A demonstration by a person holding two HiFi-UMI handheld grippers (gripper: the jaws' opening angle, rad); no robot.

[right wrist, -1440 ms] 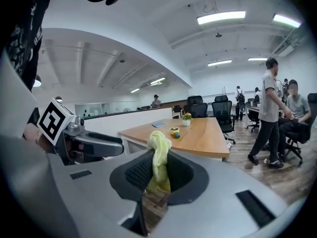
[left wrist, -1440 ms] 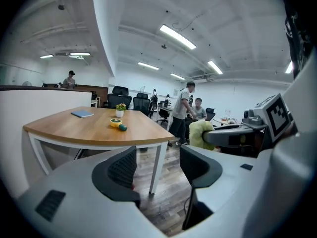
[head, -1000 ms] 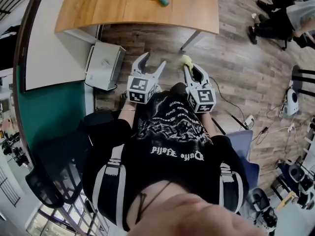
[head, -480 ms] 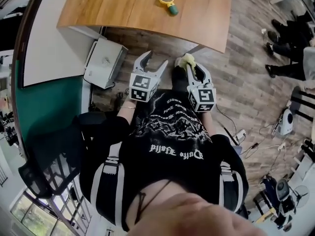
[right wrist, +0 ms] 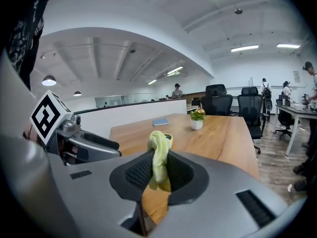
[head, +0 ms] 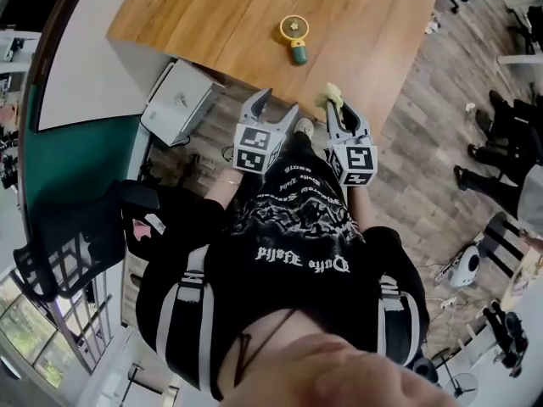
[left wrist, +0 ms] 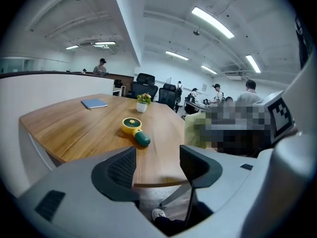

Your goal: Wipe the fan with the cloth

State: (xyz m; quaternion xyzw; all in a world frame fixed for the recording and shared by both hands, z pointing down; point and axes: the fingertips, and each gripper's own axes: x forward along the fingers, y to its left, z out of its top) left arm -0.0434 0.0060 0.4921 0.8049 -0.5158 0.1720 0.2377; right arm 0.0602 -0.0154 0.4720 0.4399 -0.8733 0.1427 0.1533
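Wood covers the big table (head: 195, 24), which stands in an open office with chairs and people far at the back. On it lies the little fan (head: 295, 39), flat, near the front edge, with a round yellow head and a green handle that points toward the person. A small plant pot (left wrist: 142, 103) and a blue notebook (left wrist: 94, 103) sit farther back. The left gripper (head: 276, 108) has its jaws wide apart, and nothing is between them. The right gripper (head: 344, 117) is squeezed tight on the yellow-green cloth (right wrist: 159, 152), and a soft bunch of it sticks up past the jaws. Both tongs hang just at the table edge, near the fan but not touching it, so the job now looks like reaching in. To do it well, the left tongs should probably pinch the green handle first, because a light fan may slide when pushed. Then the cloth can come down gently on the round head and rub in small strokes, with the right tongs gripping hard enough that the cloth does not slip out.
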